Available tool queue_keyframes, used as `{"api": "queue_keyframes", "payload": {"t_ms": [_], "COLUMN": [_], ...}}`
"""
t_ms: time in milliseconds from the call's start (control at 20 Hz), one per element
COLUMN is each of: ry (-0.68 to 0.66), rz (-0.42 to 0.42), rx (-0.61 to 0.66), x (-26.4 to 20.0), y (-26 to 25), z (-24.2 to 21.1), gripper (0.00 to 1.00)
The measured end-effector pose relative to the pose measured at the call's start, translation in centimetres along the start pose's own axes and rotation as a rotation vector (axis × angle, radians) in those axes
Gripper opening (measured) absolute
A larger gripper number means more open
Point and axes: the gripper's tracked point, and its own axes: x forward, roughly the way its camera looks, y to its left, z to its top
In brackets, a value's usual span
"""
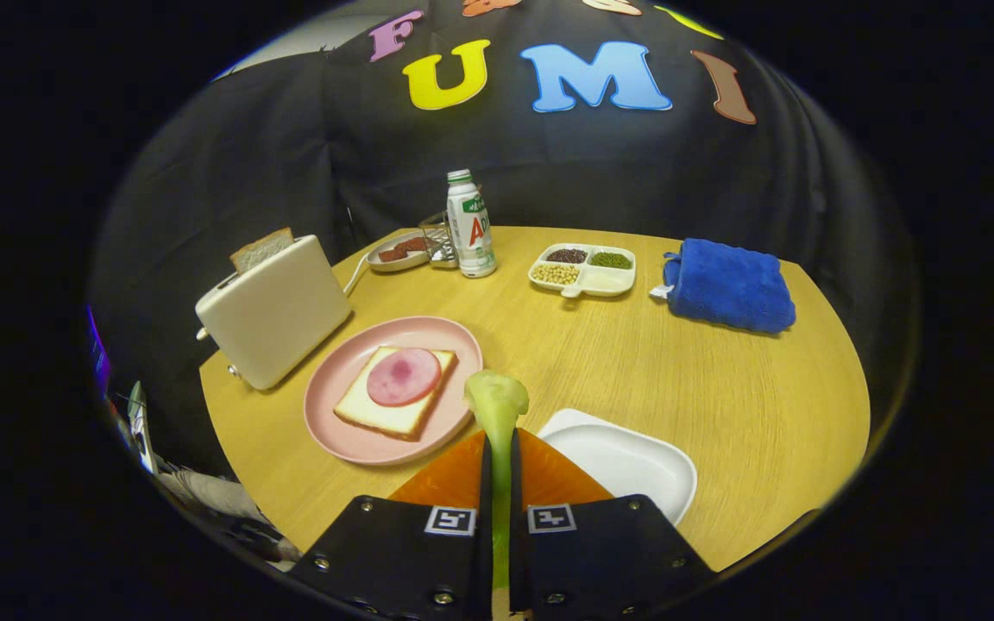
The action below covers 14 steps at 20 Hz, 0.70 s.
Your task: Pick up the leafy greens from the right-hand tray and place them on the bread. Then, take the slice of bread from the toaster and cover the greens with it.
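The tool [500, 483] clenches one leafy green [497, 405] beside one bread slice [393, 392], one plate [333, 405].

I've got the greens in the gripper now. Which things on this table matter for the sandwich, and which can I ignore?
Belongs to the job:
- leafy greens, pinched between the shut fingers of the gripper
- bread with ham on the pink plate
- bread slice in the toaster
- white tray

Just lying about:
- bottle
- divided dish of beans
- blue cloth
- small plate
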Motion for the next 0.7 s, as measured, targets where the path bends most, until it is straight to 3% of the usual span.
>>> {"api": "queue_keyframes", "payload": {"t_ms": [350,700], "ry": [-0.085,-0.137], "rz": [0.100,0.059], "rx": [-0.052,-0.208], "x": [3.8,8.6], "y": [7.0,11.7], "z": [2.5,4.4], "gripper": [0.08,0.08]}}
